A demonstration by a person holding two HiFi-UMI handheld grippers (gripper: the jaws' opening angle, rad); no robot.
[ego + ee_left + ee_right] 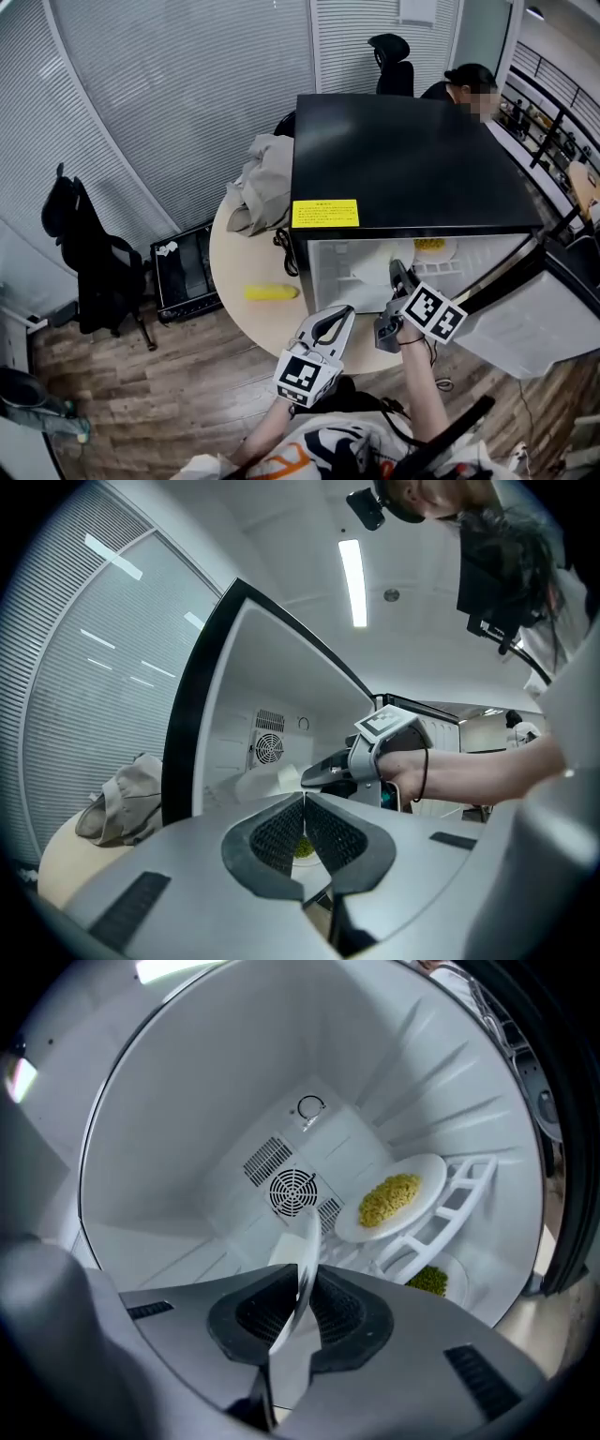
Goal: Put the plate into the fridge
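Presently the black fridge (403,159) stands on a round worktop (244,262) with its door (534,319) swung wide to the right, seemingly to leave room for reaching in. The right gripper (305,1288) is inside the compartment, its fingers (339,1309) closed on the rim of a white plate (306,1241). The rim grip lets most of the plate stick out past the fingertips toward the back wall. It sits left of a yellow-food plate (389,1199) on the rack and above a green-food plate (429,1281), and appears not yet set down. The left gripper (330,323) waits low outside, fingers together on nothing, likely to keep clear.
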